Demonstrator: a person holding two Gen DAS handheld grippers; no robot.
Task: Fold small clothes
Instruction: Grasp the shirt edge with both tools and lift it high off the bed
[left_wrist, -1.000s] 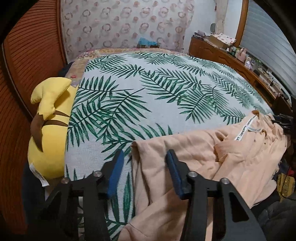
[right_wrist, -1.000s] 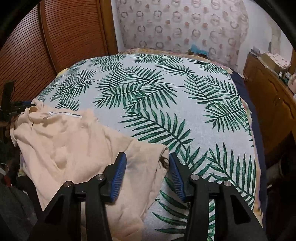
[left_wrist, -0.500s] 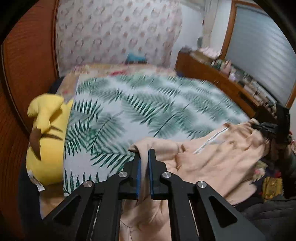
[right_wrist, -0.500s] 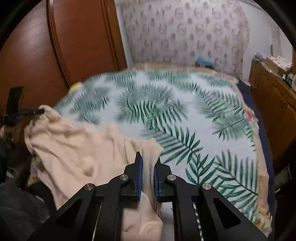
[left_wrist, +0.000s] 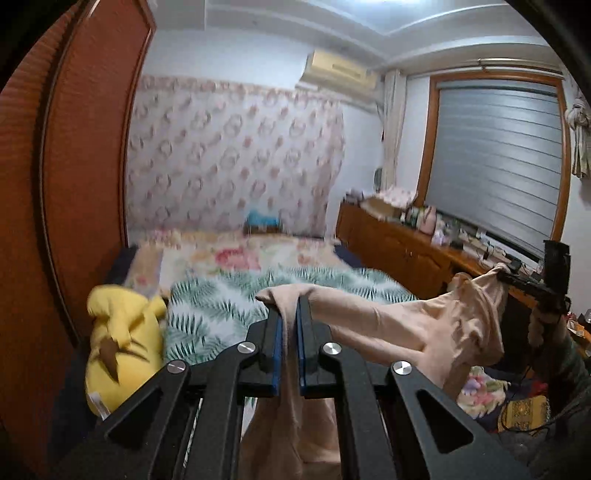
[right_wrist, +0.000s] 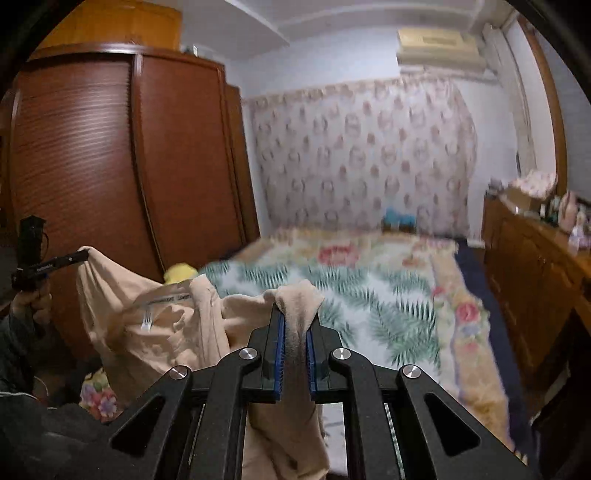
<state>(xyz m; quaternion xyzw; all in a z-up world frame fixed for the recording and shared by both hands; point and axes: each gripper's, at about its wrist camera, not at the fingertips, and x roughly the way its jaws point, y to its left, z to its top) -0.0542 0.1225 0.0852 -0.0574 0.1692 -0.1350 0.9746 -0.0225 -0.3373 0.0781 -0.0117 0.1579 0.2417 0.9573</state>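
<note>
We hold peach garment (left_wrist: 402, 325) aloft over bed (left_wrist: 221, 306) near edge: left gripper (left_wrist: 290, 334) and right gripper (right_wrist: 294, 336) each clamp one corner. Risk: thin bite slips, corner drops; slack middle bunches, fold skews.

left gripper (left_wrist: 290, 325): matte black angular linkage arms, triangular cut-outs at lower frame, four round silver screw heads, blue ribbed pads (left_wrist: 277, 341) inside black fingers | right gripper (right_wrist: 294, 325): same black build, four silver screws, blue toothed pads (right_wrist: 280, 347) | person: dark sleeve (right_wrist: 16, 343), left edge of right-wrist frame
</note>
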